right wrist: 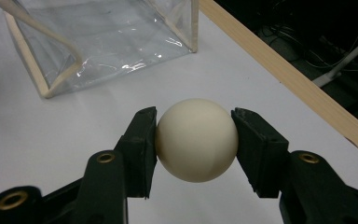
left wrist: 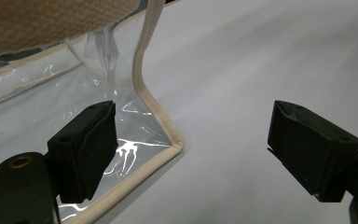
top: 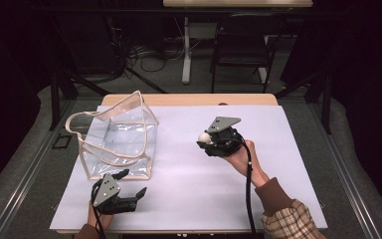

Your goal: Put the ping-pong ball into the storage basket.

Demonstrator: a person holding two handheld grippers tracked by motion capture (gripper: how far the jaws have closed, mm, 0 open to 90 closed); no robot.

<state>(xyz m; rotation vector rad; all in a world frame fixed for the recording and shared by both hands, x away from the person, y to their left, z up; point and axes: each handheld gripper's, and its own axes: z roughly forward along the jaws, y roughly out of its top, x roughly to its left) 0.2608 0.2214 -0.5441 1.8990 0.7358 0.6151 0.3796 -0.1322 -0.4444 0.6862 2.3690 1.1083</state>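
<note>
Nearest, the left hand-held gripper (top: pixel 132 199) hovers low over the near-left of the white surface (top: pixel 189 199), jaws spread wide and released, holding nothing; in the left gripper view its jaws straddle the near corner of the clear bag (left wrist: pixel 158 135), not yet gripping it. Farther, mid-right, the right hand-held gripper (top: pixel 205 141) is clenched on the cream ball (right wrist: pixel 196 139), lifted off the surface, wrist bent left toward the bag. The clear bag (top: pixel 119 139) stands upright, far-left, mouth open. Step in hand, likely: carrying the ball to the bag. Next probably calls for the left to steady the bag while the right travels over the opening and lets go.
</note>
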